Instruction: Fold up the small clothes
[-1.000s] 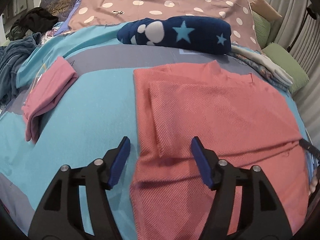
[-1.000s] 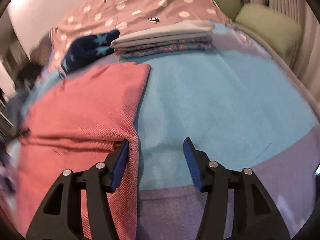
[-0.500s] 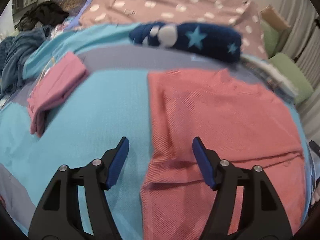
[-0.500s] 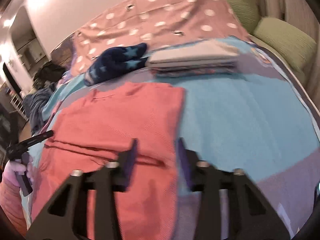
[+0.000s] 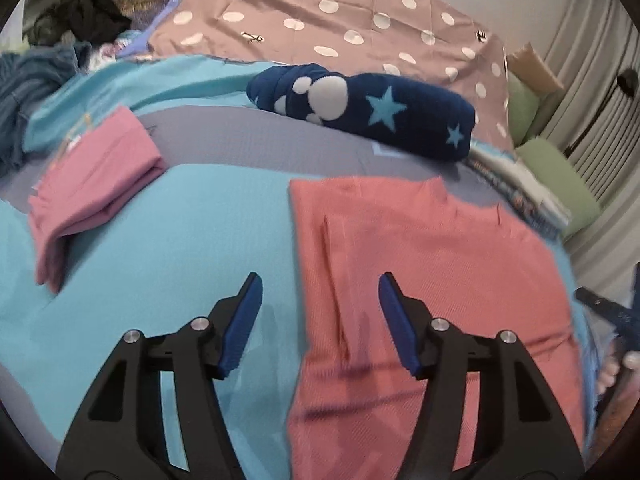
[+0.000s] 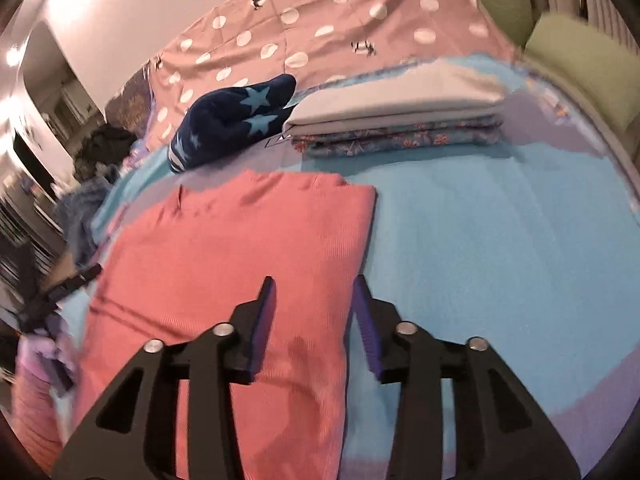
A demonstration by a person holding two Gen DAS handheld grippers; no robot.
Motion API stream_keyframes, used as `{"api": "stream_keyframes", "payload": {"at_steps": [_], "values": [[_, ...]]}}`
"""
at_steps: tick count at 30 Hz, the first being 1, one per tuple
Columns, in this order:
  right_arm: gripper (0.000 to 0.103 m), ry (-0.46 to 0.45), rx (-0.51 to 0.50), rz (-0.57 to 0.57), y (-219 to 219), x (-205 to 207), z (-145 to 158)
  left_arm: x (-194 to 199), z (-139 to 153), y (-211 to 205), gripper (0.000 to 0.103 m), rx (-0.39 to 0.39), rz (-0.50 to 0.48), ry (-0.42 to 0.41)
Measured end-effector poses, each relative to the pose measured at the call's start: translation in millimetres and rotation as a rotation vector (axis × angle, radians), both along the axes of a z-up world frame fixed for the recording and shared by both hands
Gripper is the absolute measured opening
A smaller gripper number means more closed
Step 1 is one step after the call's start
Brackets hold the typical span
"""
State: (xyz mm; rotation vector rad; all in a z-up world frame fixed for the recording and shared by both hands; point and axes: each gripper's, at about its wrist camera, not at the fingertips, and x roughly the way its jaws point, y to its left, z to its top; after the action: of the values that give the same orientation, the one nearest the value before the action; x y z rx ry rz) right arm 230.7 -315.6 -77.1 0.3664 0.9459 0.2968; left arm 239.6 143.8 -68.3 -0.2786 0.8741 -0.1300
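A salmon knit garment (image 5: pixel 420 248) lies flat on the blue bed cover (image 5: pixel 180 248), its sleeves folded in. My left gripper (image 5: pixel 320 284) hovers over the garment's left edge. Its jaws are closing with nothing pressed between the pads, and the edge runs under the gap. In the right wrist view the garment (image 6: pixel 240 248) fills the left half. My right gripper (image 6: pixel 314 284) straddles its right edge. Those jaws are opening, and the pads do not pinch the cloth. Each gripper shows at the other view's rim: the right gripper (image 5: pixel 608 312), the left gripper (image 6: pixel 68 280).
A folded pink garment (image 5: pixel 92 184) lies to the left. A navy star-patterned bundle (image 5: pixel 372 112) sits behind the salmon garment, beside a folded grey and floral stack (image 6: pixel 396 120). Beyond them are a polka-dot pillow (image 5: pixel 320 20), green cushions (image 6: pixel 576 64) and a clothes pile (image 5: pixel 24 100).
My right gripper slid left from the bare cover onto the garment's right edge, its jaws narrowing then widening. My left gripper drew back slightly and its jaws narrowed a little.
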Motion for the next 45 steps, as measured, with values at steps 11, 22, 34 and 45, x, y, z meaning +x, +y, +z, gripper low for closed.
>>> {"api": "stream_keyframes", "payload": {"at_steps": [11, 22, 34, 45], "values": [[0.002, 0.036, -0.032, -0.127, 1.2, 56.1, -27.9, 47.2, -24.4, -1.5, 0.015, -0.038, -0.011, 0.020], [0.011, -0.088, -0.126, 0.056, 31.3, -32.0, 4.7, -8.6, -0.5, -4.2, 0.026, 0.016, -0.067, -0.033], [0.022, -0.096, -0.166, 0.045, 24.9, -115.7, 10.1, -87.8, 6.3, -17.3, 0.053, 0.113, -0.133, -0.053], [0.024, -0.004, 0.018, 0.013, -11.0, -225.3, -10.2, -215.7, -14.3, 9.0, 0.056, -0.174, -0.222, 0.018]]}}
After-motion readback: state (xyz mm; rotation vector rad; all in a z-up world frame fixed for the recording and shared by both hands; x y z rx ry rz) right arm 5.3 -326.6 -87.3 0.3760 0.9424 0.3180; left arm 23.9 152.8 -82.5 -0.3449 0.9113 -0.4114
